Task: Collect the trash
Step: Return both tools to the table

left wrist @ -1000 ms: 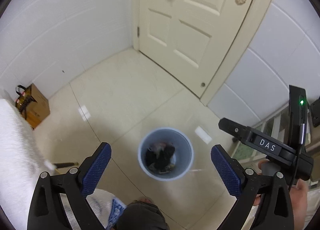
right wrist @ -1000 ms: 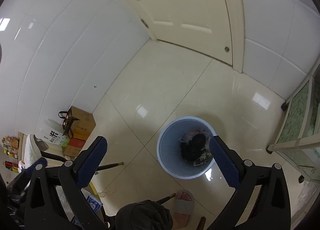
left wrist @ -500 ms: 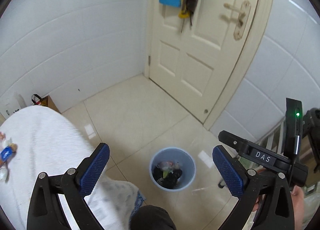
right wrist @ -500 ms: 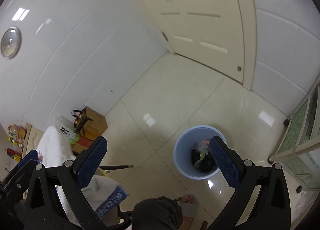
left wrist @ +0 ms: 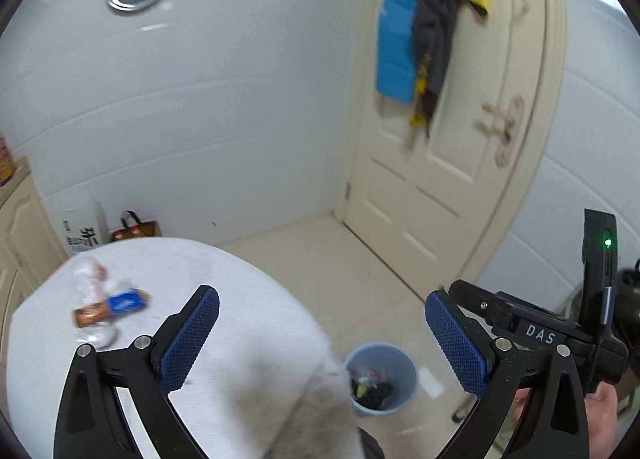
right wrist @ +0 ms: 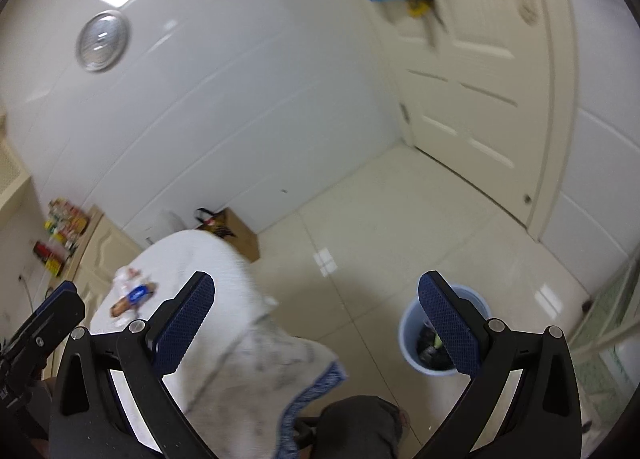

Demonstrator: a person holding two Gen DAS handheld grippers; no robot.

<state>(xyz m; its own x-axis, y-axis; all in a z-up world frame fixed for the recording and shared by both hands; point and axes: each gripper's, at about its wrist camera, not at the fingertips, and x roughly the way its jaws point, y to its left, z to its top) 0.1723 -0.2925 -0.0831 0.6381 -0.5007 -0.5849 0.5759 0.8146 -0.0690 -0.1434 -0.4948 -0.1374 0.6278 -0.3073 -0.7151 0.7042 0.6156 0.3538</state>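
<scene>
A light blue bin (left wrist: pixel 380 379) (right wrist: pixel 408 335) stands on the floor with dark trash inside. On the white-clothed table (left wrist: pixel 224 291) (right wrist: pixel 208 259) lie a brown and blue snack wrapper (left wrist: pixel 110 307) (right wrist: pixel 132 297) and crumpled clear plastic (left wrist: pixel 86 273). My left gripper (left wrist: pixel 322 333) hangs open above the table's right edge, nothing between its blue pads (left wrist: pixel 190 337). My right gripper (right wrist: pixel 316 327) is also open and empty, its right pad (right wrist: pixel 446 327) in front of the bin. The right gripper's body (left wrist: pixel 528 331) shows at the right of the left wrist view.
A cream door (left wrist: pixel 460 163) with hanging blue and grey cloths (left wrist: pixel 404 31) is at the back right. A cardboard box with a bag (right wrist: pixel 236 229) sits against the white tiled wall. A cream cabinet (right wrist: pixel 92 251) with small packets stands at left. A person's knee (right wrist: pixel 360 427) is below.
Both cameras have lifted and tilted up from the bin. The table with its wrappers has come into view at left, and the bin has dropped lower and smaller in both views.
</scene>
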